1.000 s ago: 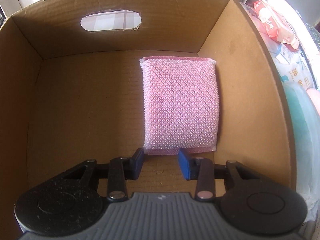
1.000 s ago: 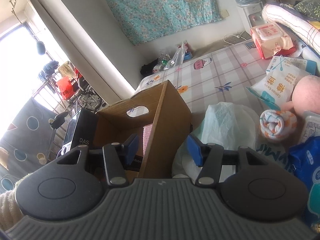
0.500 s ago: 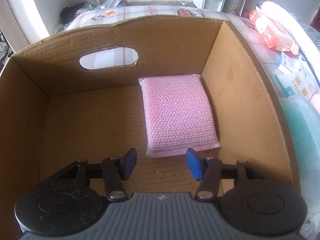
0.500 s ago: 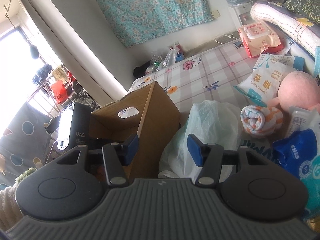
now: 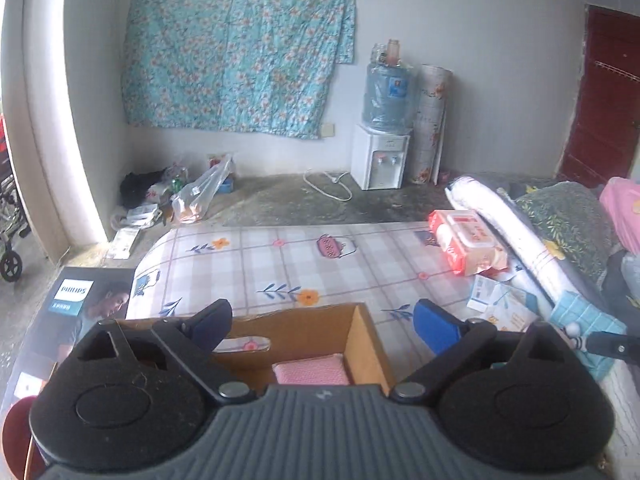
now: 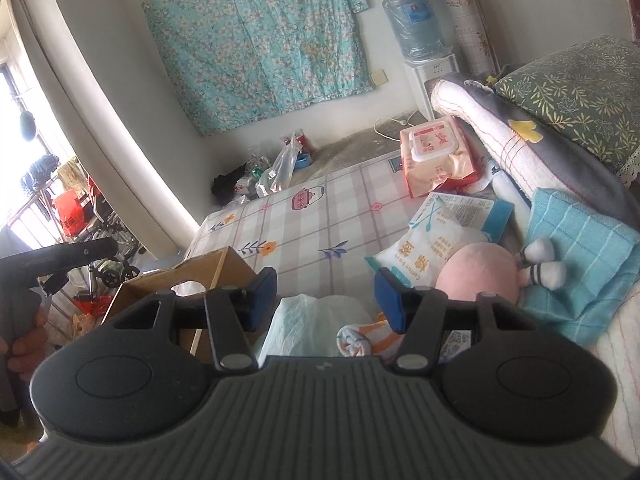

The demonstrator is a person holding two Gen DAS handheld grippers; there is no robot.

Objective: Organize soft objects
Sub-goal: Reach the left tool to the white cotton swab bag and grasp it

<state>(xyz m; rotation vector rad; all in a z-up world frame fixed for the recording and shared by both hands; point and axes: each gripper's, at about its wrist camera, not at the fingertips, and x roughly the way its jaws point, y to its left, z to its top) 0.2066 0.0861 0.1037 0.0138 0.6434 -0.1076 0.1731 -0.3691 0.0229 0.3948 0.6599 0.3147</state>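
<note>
L hand-held gripper (image 5: 322,322) jaws just opened wide, empty, above cardboard box (image 5: 362,344). Pink sponge (image 5: 312,372) inside box. R hand-held gripper (image 6: 326,294) part-open, empty.

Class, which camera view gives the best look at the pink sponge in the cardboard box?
The left wrist view: it looks down into the cardboard box, showing the pink sponge lying inside. The right wrist view shows only the box's wall; the sponge is hidden.
</note>
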